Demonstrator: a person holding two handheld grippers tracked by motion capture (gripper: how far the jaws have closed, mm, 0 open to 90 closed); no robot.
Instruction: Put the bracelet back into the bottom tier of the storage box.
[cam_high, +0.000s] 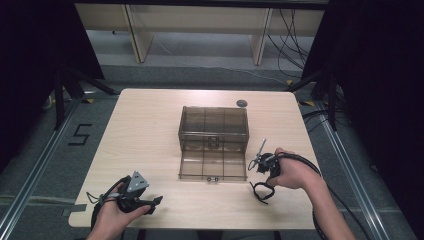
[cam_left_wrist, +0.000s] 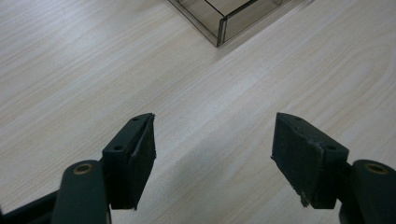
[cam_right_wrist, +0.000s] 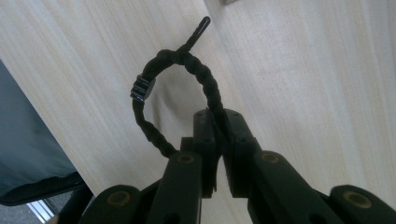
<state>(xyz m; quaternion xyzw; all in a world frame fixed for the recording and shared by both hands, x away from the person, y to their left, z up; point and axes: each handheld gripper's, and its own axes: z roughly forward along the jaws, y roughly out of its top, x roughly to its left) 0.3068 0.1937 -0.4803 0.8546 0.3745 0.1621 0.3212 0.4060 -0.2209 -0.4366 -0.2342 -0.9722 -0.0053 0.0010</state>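
A black braided bracelet (cam_right_wrist: 208, 82) with a small metal bead forms a loop over the table, and my right gripper (cam_right_wrist: 218, 125) is shut on its cord. In the high view the bracelet (cam_high: 261, 192) hangs just off the tabletop at the front right, under my right gripper (cam_high: 268, 180). A smoky clear compartment box (cam_high: 213, 125) stands mid-table with its lid folded open toward me. My left gripper (cam_high: 154, 205) rests at the front left, open, with bare wood between its pads (cam_left_wrist: 140, 154). A corner of the box (cam_left_wrist: 223, 21) lies ahead of it.
A small dark round disc (cam_high: 241, 103) lies at the table's far edge behind the box. The wooden table (cam_high: 145, 130) has bare surface to the left of the box. Cables and wooden furniture legs stand on the floor beyond.
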